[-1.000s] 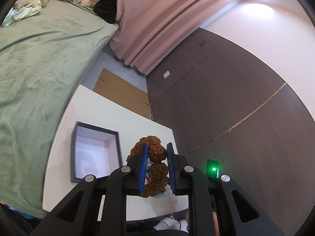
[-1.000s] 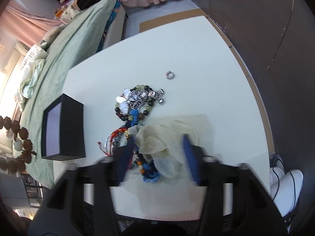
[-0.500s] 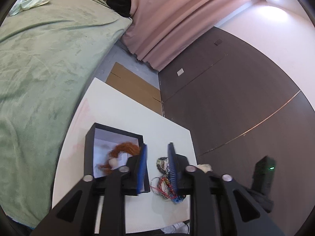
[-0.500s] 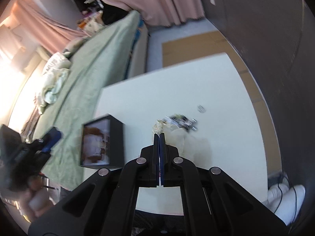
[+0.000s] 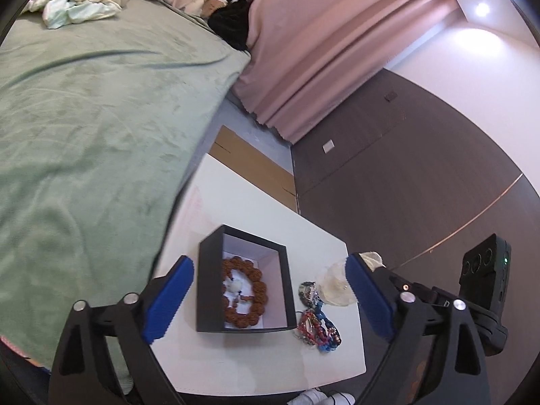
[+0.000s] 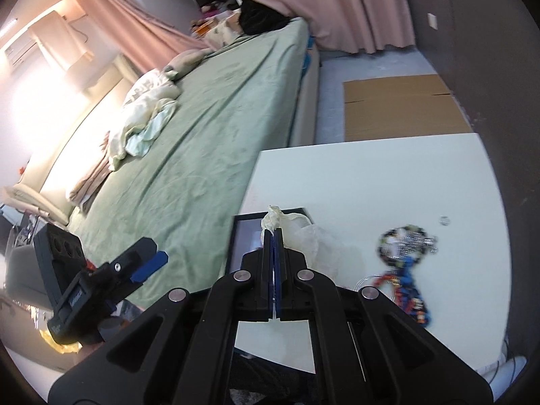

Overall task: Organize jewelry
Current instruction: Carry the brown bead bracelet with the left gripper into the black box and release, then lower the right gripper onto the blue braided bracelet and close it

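So the brown seed-bead bracelet (image 5: 244, 295) isn't pinched in the left gripper (image 5: 270, 298) anymore like it was a second ago. It's lying curled up on the white lining of the black jewelry box (image 5: 209, 290), and the left jaws have swung wide apart with nothing between them, hovering above the box. Meanwhile the right gripper (image 6: 273, 236) went from spread over the sheer organza pouch (image 6: 303, 233) to clamped tight on its gathered top, and the pouch now looks lifted, hanging down beside the box.

Nearest stuff first: the tangle of red and blue beaded bracelets (image 5: 317, 332) sits on the white table (image 5: 256, 368) just right of the box, touching or nearly touching its wall. A bit further back there's the silver and green beaded piece (image 6: 405, 239), and past that a small silver ring (image 6: 444, 220) off on its own. Beyond the table it's just the green bed (image 5: 84, 118), flattened cardboard (image 6: 401, 108) on the floor and pink curtains (image 5: 320, 50).

Progress-wise I'd say early days: one bracelet boxed, pouch in hand, and the beaded pile, the silver piece and the ring are all left to sort. Can't tell if the pouch has anything in it.
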